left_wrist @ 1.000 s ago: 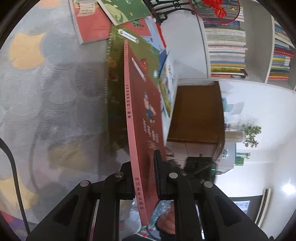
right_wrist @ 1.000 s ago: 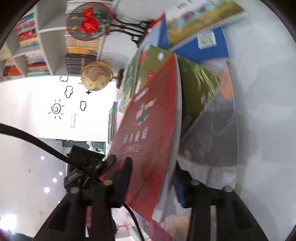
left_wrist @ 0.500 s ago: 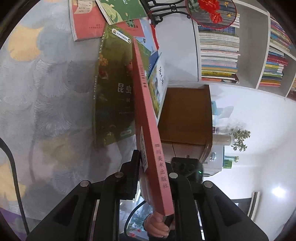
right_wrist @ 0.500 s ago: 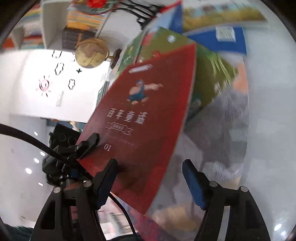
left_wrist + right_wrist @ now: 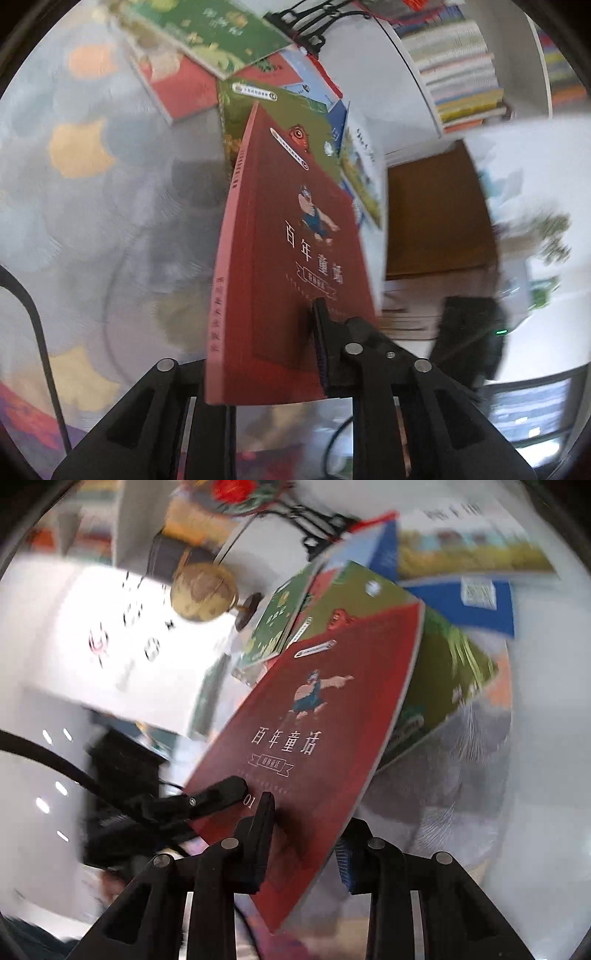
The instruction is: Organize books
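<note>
Dark red softcover book [image 5: 295, 258] with white title lettering is tilted up off the surface [image 5: 110, 206] (grey cloth with yellow leaf print), near end between both grippers. Left gripper [image 5: 258, 354]: fingers opening, right pad still on the cover, left finger hidden behind the spine. Right gripper [image 5: 306, 834]: fingers closing across the book's near corner, left one on the cover. Green paperback [image 5: 439, 672] lies under it, more books scattered at the far side.
</note>
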The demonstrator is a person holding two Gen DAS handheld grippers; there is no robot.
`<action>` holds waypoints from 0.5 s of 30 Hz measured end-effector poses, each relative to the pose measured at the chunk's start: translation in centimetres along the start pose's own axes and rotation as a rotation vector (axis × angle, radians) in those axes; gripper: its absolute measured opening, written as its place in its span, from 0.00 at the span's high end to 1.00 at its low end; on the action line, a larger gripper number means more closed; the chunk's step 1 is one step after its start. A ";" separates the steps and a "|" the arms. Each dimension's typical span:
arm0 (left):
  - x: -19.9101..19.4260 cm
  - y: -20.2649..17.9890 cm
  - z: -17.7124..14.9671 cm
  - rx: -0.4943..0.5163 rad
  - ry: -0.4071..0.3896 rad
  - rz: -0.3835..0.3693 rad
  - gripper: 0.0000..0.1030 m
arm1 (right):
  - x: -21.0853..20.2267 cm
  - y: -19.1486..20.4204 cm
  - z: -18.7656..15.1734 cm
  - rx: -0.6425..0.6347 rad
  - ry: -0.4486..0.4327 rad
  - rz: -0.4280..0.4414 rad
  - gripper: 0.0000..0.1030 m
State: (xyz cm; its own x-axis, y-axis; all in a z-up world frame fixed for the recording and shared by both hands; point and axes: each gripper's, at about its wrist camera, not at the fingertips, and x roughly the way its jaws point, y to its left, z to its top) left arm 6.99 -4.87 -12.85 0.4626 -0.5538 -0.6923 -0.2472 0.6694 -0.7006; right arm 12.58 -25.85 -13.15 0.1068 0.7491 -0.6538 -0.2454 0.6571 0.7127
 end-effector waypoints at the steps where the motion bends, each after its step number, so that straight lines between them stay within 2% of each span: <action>1: -0.1 -0.3 -0.1 0.027 -0.008 0.030 0.81 | -0.3 0.0 0.0 -0.024 0.000 -0.017 0.71; 3: -0.5 -0.7 -0.5 0.080 -0.019 0.087 0.80 | 0.0 1.2 -0.2 -0.087 0.005 -0.061 0.71; 8: -2.1 -0.4 -1.2 0.109 -0.050 0.123 0.80 | 0.7 4.4 -1.1 -0.266 0.003 -0.164 0.71; 11: -3.6 -0.5 -1.7 0.135 -0.079 0.123 0.82 | 0.6 5.8 -2.0 -0.322 -0.011 -0.165 0.71; 15: -5.3 -0.6 -1.9 0.157 -0.103 0.118 0.82 | 0.5 6.6 -2.8 -0.323 -0.019 -0.144 0.71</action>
State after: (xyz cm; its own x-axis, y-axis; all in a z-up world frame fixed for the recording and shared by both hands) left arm 3.04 -3.28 -9.09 0.5252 -0.4187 -0.7409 -0.1726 0.8001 -0.5745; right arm 8.27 -21.34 -9.49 0.1796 0.6544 -0.7345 -0.5180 0.6977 0.4949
